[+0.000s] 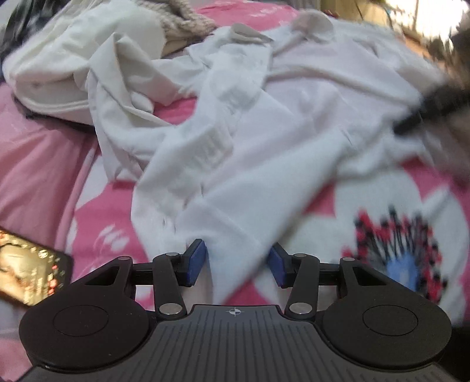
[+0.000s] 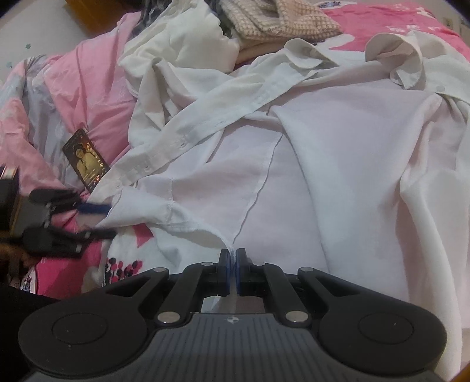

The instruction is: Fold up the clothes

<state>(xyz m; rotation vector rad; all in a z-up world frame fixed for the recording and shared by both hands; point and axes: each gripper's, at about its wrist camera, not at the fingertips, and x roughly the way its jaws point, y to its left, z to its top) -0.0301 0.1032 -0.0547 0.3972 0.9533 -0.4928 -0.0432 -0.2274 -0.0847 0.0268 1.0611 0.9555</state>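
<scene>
Spread across the pink floral bedspread (image 2: pixel 88 73), the white shirt (image 2: pixel 337 164) lies with its long axis running near to far: hem at the near edge, collar (image 2: pixel 393 55) at the far end, so it points away from both cameras. The button placket (image 2: pixel 188 138) slants from near left up to far right, and that front panel is bunched and rumpled on the left side.

Right gripper (image 2: pixel 234 264) now: its blue pads are pressed together on the hem, right where a seam meets the shirt's near edge, a sliver of white cloth pinched between them. Left gripper (image 1: pixel 238 263): pads well apart, with a flap of the shirt's near left corner lying in the gap; the left wrist view is motion-blurred, so whether either pad touches the cloth is hard to call. From the right wrist view, that left gripper sits at the shirt's near left corner.

Beyond the shirt, far left, a heap of other white garments (image 2: pixel 182 38) and a beige knitted piece (image 2: pixel 279 20). A phone (image 2: pixel 86 158), screen lit, lies on the bedspread just left of the placket.
</scene>
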